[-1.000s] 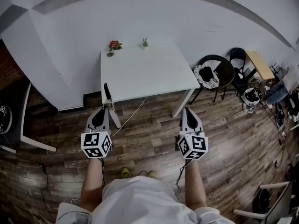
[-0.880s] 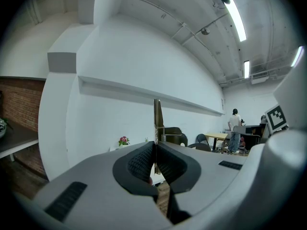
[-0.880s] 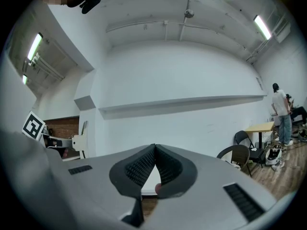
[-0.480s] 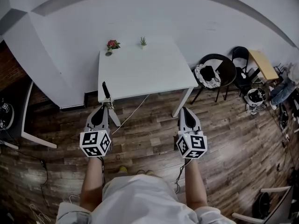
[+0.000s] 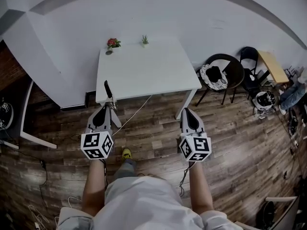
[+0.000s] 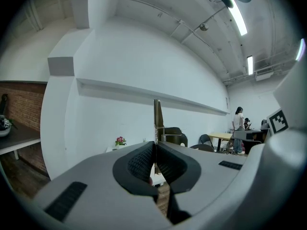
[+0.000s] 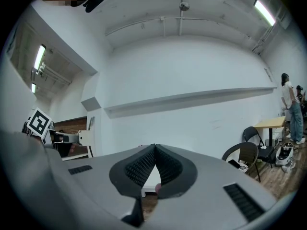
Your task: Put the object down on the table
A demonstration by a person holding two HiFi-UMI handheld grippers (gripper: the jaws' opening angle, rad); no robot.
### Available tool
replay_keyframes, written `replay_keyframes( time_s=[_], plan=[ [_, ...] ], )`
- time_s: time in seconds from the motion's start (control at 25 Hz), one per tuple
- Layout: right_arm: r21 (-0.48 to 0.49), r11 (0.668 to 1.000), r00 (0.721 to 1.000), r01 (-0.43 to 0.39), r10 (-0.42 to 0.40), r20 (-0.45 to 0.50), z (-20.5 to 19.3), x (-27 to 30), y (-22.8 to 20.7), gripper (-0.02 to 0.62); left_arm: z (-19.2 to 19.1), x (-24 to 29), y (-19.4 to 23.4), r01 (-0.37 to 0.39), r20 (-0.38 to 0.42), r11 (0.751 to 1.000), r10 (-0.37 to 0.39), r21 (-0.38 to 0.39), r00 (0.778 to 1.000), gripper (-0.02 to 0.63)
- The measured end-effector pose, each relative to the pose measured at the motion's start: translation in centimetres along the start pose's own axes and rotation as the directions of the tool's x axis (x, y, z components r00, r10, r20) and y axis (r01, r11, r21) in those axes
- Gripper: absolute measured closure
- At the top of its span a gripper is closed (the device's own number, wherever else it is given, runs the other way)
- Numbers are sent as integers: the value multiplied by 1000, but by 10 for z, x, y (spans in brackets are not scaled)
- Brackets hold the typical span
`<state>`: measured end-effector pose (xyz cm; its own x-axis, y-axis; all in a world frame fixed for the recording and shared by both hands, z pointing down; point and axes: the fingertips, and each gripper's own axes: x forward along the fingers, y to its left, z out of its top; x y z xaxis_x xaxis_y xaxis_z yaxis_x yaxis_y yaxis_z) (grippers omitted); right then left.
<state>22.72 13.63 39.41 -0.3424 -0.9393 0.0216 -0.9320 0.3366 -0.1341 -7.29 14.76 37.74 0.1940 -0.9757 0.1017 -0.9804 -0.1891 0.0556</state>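
Bricks make up the wall (image 5: 10, 73) at the far left, and the floor (image 5: 153, 133) is made of wood planks; a person stands on it and holds a tool in each hand.

The left gripper (image 5: 108, 108) (image 6: 155, 145) is squeezed tight on a thin stick (image 5: 106, 88) (image 6: 157, 116); the stick is pinched low down and points straight up out of the jaws; it has a little metal coil on its side. From the head view the stick's top end shows against the near left edge of the table (image 5: 144, 73); the stick is up in the gripper and is not lying on the table yet.

The table is white and stands against the white wall; at its far edge sit some red flowers (image 5: 112, 43) (image 6: 120, 141) and, just to their right, a small green plant (image 5: 144, 40). A yellow shoe (image 5: 126, 153) peeks out on the floor between the two arms.

The right gripper (image 5: 186, 110) (image 7: 154, 150) is over the floor near the table's right leg; its jaws are pressed together and hold nothing.

Farther right is a black chair (image 5: 221, 74) with something spotty on it; past that is a small wooden desk (image 5: 268, 66).
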Motion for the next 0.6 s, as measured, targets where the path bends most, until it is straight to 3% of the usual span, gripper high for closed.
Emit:
replay_keyframes(
  time_s=[0.32, 0.6],
  plan=[
    [-16, 1000, 1000, 5, -5, 1, -11, 41, -12, 588, -10, 46, 11, 9, 4, 1000, -9, -2, 1000, 586],
    [-34, 999, 999, 34, -35, -15, -12, 108, -15, 588, -12, 109, 49, 21, -12, 999, -21, -24, 1000, 586]
  ],
)
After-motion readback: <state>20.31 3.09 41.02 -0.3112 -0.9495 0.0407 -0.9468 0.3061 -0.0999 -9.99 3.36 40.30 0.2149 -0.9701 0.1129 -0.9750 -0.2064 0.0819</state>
